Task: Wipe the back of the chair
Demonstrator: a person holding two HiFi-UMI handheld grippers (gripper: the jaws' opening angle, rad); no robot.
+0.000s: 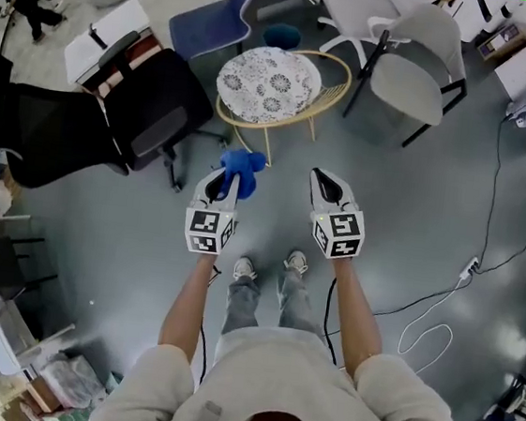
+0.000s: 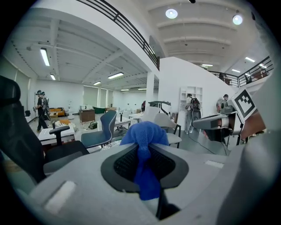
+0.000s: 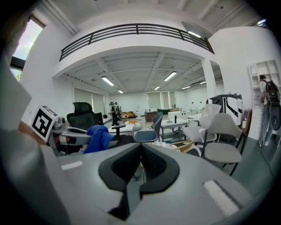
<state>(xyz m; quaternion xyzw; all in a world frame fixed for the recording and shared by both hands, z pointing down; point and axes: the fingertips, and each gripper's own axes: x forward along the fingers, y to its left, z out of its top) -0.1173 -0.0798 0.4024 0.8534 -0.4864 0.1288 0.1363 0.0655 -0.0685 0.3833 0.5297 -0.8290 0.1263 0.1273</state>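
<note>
The grey floor [image 1: 125, 265] fills most of the head view, with a white cable [image 1: 436, 305] looping across it at the right. The largest piece of furniture is a black office chair [image 1: 113, 122] at the left, its tall mesh back lying towards the left edge, well apart from both grippers; it also shows at the left edge of the left gripper view [image 2: 17, 132]. 2 white chairs [image 1: 416, 67] stand at the upper right, and 1 blue chair [image 1: 214, 15] at the top centre. Between them, straight ahead of the grippers, sits a round chair [image 1: 268, 83] with a patterned cushion on a yellow frame. The person [image 1: 273, 366] stands with both arms stretched forward and the grippers side by side. The left gripper [image 1: 223, 180] has its jaws pressed onto a blue cloth [image 1: 241, 169], which bunches out beyond the tips and hangs down between them in the left gripper view [image 2: 145, 136]. The right gripper [image 1: 323, 181] has its jaws brought together with nothing between them. Neither the cloth nor either gripper touches any chair
</note>
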